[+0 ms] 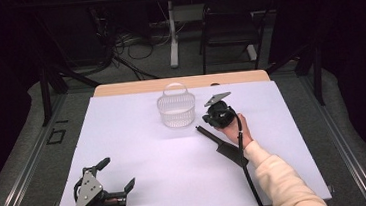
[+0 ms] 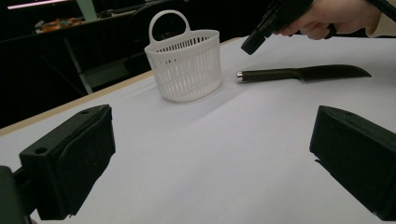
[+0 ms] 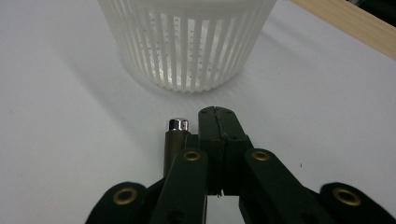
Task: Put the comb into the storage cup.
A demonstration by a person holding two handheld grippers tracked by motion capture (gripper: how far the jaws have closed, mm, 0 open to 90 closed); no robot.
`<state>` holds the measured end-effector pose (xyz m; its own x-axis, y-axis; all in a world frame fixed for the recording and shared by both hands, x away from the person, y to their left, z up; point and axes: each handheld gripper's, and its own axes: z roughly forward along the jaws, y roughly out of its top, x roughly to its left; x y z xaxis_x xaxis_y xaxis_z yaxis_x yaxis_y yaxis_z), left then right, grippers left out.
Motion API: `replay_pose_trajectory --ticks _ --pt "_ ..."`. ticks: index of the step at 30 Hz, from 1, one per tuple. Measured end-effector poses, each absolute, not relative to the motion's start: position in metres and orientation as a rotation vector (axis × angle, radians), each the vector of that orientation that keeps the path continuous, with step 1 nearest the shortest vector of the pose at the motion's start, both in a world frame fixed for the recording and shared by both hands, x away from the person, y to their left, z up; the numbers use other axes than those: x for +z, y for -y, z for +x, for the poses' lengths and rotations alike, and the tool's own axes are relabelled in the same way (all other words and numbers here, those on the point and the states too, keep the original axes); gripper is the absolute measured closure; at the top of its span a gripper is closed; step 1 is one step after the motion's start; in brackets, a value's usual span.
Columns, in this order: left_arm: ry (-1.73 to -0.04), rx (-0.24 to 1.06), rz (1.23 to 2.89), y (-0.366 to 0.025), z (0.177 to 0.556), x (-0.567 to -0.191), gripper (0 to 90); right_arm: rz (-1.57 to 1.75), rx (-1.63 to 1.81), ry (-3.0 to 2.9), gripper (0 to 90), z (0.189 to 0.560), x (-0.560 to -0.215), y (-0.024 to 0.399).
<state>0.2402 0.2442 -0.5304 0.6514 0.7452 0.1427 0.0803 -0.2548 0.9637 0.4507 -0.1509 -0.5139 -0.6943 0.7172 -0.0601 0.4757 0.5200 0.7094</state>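
Observation:
A white slatted basket (image 1: 176, 111) with a loop handle stands upright on the white table sheet (image 1: 139, 137). A dark knife (image 1: 222, 146) lies flat just right of it, its metal-capped handle end (image 3: 176, 135) pointing toward the basket (image 3: 187, 42). My right gripper (image 3: 215, 116) hovers over that handle end with its jaws shut together and nothing between them; the handle lies just beside them. In the left gripper view the right gripper (image 2: 248, 45) hangs above the knife (image 2: 299, 73). My left gripper (image 1: 119, 171) rests near the front left edge, open and empty.
The sheet covers a wooden table whose far edge (image 1: 179, 82) shows behind the basket. A black chair (image 1: 229, 26) and a table leg (image 1: 172, 33) stand on the floor beyond. Bare sheet lies between the two grippers.

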Motion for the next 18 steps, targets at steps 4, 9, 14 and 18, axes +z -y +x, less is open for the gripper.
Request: replay_pose_trajectory --ticks 4,9,14,18 --pt "-0.670 0.730 1.736 -0.244 0.240 -0.530 0.2 0.980 0.931 -2.446 90.0 0.456 -0.516 0.145" --pt "-0.671 0.731 1.734 -0.244 0.240 -0.530 0.3 0.984 0.885 -2.472 90.0 0.461 -0.519 0.139" --pt "-0.670 0.732 1.734 -0.244 0.240 -0.530 0.3 0.974 0.852 -2.482 90.0 0.465 -0.522 0.133" --pt "-0.670 0.733 1.733 -0.244 0.240 -0.530 0.3 0.985 0.847 -2.484 90.0 0.467 -0.525 0.130"
